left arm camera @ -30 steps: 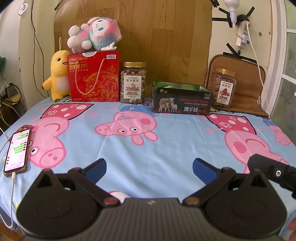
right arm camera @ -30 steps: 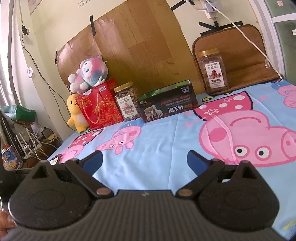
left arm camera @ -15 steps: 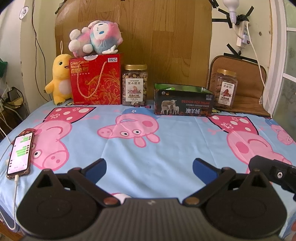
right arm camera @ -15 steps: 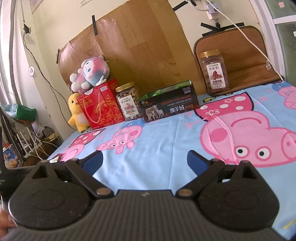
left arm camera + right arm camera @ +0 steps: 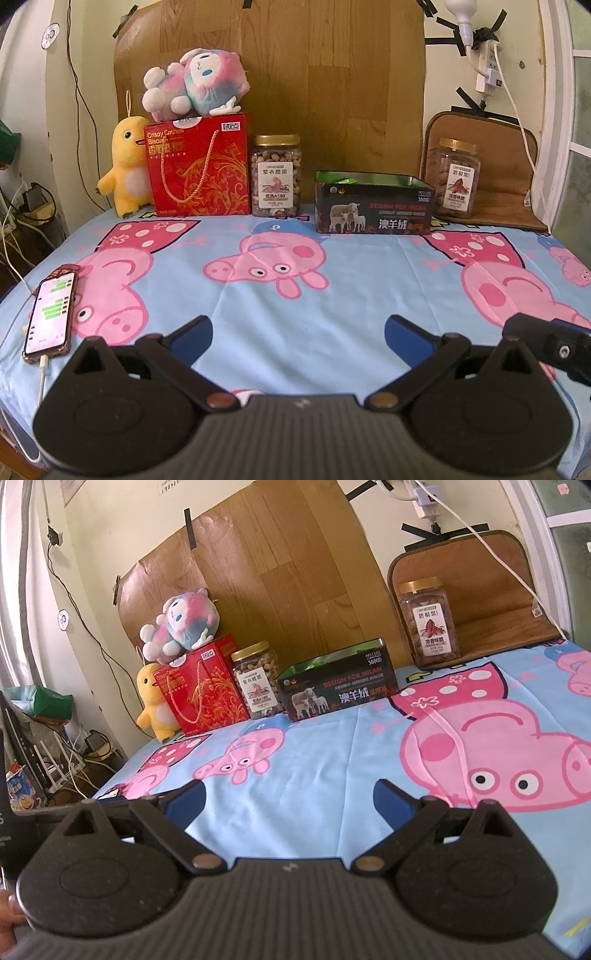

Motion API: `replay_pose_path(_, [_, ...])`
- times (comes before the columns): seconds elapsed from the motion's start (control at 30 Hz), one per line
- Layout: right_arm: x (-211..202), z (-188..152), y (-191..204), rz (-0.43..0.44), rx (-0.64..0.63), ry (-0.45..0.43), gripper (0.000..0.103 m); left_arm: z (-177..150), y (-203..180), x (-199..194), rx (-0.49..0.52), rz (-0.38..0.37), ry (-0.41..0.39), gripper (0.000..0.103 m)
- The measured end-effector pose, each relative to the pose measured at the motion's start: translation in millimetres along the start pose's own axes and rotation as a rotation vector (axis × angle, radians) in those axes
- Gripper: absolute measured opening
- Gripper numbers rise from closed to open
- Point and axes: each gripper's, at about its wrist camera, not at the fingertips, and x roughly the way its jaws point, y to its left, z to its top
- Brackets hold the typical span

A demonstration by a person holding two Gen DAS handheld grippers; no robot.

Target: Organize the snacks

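left claw (image 5: 297, 334) spread, empty, over near edge of bench (image 5: 351, 280) | right claw (image 5: 288, 805) spread, empty | snacks along far edge: red biscuit box (image 5: 197, 166), nut jar (image 5: 276, 175), open tin (image 5: 371, 203), second jar (image 5: 456, 177) at far-right corner | I judge both held back to pick a first target.

A: Backdrop? Cream wall (image 5: 436, 88), wood-grain board (image 5: 332, 85) taped up with black tape.
B: Yes. Power strip (image 5: 489, 66) and white bulb (image 5: 461, 11) upper right, window frame (image 5: 554, 122) far right, daylight.
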Motion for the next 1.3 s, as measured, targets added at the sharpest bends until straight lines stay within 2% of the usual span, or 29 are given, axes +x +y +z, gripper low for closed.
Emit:
replay_pose_path(0.47, [-0.1, 0.2, 0.3, -0.001, 0.0, 0.001, 0.099, 1.4, -2.0, 0.5, 0.033, 0.054, -0.028, 0.103])
replay_pose_path(1.3, [-0.6, 0.1, 0.1, -0.001, -0.003, -0.002, 0.099, 0.3, -4.4, 3.6, 0.036, 0.002, 0.001, 0.103])
